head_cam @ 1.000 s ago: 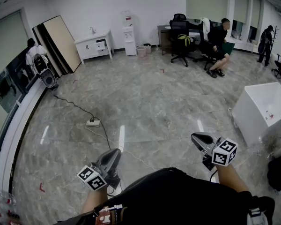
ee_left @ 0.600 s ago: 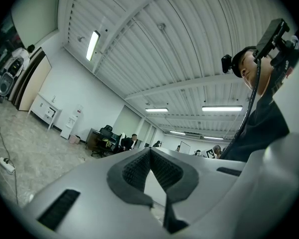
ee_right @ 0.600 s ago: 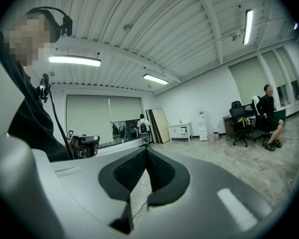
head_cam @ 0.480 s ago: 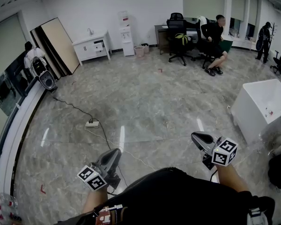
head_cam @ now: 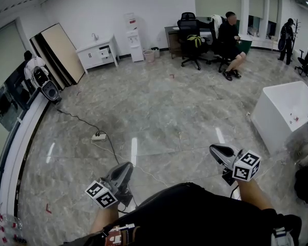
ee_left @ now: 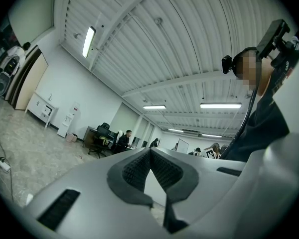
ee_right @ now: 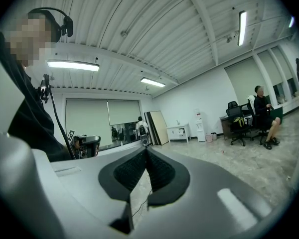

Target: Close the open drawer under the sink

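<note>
2 closed: left claw (head_cam: pixel 127 166), right claw (head_cam: pixel 213 148); 1 drawer (head_cam: pixel 107 55) open.

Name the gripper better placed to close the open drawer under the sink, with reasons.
Left, marginally. The sink cabinet with its open drawer stands far away, toward the side of the left gripper; the right gripper is farther over. Both are shut, empty, and out of reach.
</note>
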Action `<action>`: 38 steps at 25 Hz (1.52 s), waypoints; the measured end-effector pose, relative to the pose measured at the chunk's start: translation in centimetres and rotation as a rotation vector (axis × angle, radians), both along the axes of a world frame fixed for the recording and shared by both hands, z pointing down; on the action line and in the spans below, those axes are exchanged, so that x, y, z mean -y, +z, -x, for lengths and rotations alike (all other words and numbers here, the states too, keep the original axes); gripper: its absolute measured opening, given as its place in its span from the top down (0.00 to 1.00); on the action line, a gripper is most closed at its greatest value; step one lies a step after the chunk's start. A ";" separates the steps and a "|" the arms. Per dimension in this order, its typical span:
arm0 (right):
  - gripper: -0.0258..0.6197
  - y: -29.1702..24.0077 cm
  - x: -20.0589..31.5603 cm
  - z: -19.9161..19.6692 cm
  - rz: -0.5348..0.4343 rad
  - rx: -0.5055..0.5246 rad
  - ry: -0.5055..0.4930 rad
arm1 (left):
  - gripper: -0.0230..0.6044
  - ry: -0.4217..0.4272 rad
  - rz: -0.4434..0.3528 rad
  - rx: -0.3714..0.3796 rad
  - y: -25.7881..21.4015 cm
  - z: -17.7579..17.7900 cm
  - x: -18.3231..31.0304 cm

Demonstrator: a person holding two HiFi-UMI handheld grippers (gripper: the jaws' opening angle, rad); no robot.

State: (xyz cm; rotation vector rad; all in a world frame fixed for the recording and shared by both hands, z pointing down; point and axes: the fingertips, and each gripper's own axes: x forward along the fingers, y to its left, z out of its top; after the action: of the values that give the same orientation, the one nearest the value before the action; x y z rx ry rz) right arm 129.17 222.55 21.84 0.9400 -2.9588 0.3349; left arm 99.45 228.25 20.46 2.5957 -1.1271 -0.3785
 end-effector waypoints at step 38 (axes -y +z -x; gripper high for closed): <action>0.96 0.5 12.4 11.7 0.029 -0.014 0.013 | 0.97 0.044 0.035 -0.054 1.8 11.0 13.2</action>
State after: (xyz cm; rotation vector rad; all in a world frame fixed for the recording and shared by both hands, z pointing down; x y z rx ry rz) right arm 117.50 210.19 22.31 0.9545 -2.9286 0.3686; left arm 88.45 215.03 22.24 2.5593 -1.0478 -0.4136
